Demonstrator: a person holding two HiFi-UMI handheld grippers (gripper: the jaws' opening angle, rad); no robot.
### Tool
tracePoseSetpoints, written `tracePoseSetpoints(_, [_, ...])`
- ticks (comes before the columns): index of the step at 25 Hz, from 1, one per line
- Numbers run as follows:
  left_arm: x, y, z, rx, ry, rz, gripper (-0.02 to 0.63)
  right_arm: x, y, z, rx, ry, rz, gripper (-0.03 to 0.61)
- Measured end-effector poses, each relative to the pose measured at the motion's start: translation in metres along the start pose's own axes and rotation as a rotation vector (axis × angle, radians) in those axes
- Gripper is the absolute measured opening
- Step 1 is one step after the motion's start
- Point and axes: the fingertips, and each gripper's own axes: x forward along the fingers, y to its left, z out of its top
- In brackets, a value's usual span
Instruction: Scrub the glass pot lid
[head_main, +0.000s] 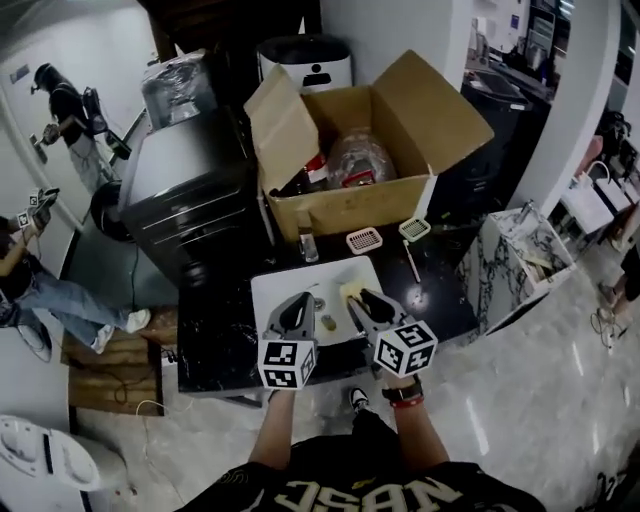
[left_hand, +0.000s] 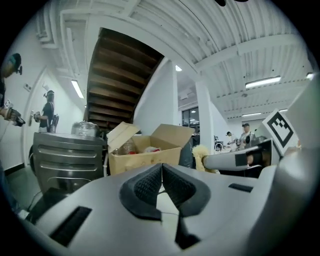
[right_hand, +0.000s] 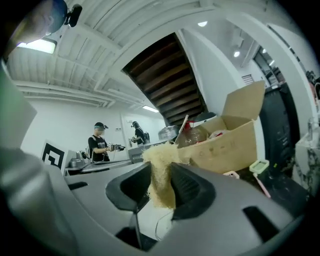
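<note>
Cardboard box (head_main: 340, 212) holds a bottle (head_main: 360, 157); left gripper (head_main: 302, 298) closed, right gripper (head_main: 368, 296) clamps yellow sponge (right_hand: 160, 175).

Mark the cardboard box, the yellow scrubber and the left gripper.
cardboard box (head_main: 345, 212), head view, on its front wall.
yellow scrubber (right_hand: 159, 172), right gripper view, on its fibrous middle, pinched between the jaws.
left gripper (left_hand: 161, 169), left gripper view, where its shut fingertips meet.

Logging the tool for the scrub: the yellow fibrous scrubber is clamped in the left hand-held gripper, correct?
Not quite. The scrubber is clamped in the right hand-held gripper, as the right gripper view shows. The left hand-held gripper is shut with nothing between its jaws.
</note>
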Motion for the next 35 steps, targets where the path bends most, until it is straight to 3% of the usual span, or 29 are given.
tracePoseSetpoints(6, [0.027, 0.042, 0.011, -0.001, -0.018, 0.183, 0.017, 0.065, -0.033, 0.02, -0.016, 0.039, 0.137, 0.132])
tracePoseSetpoints(12, [0.063, 0.07, -0.013, -0.049, 0.027, 0.283, 0.017, 0.101, -0.067, 0.021, -0.03, 0.103, 0.252, 0.133])
tracePoseSetpoints(16, [0.092, 0.077, -0.049, -0.098, 0.158, 0.294, 0.017, 0.118, -0.092, 0.024, -0.042, 0.139, 0.309, 0.132])
tracePoseSetpoints(19, [0.099, 0.079, -0.091, -0.146, 0.275, 0.305, 0.025, 0.128, -0.104, 0.005, -0.001, 0.194, 0.343, 0.13])
tracePoseSetpoints(24, [0.092, 0.1, -0.164, -0.266, 0.452, 0.302, 0.148, 0.142, -0.097, -0.034, 0.012, 0.303, 0.425, 0.13])
tracePoseSetpoints(28, [0.078, 0.114, -0.205, -0.324, 0.571, 0.286, 0.191, 0.149, -0.092, -0.07, 0.038, 0.385, 0.45, 0.131])
tracePoseSetpoints(32, [0.072, 0.134, -0.243, -0.36, 0.695, 0.258, 0.242, 0.164, -0.088, -0.107, 0.031, 0.463, 0.442, 0.132])
tracePoseSetpoints(35, [0.066, 0.135, -0.273, -0.435, 0.781, 0.209, 0.298, 0.173, -0.086, -0.129, 0.024, 0.51, 0.432, 0.132])
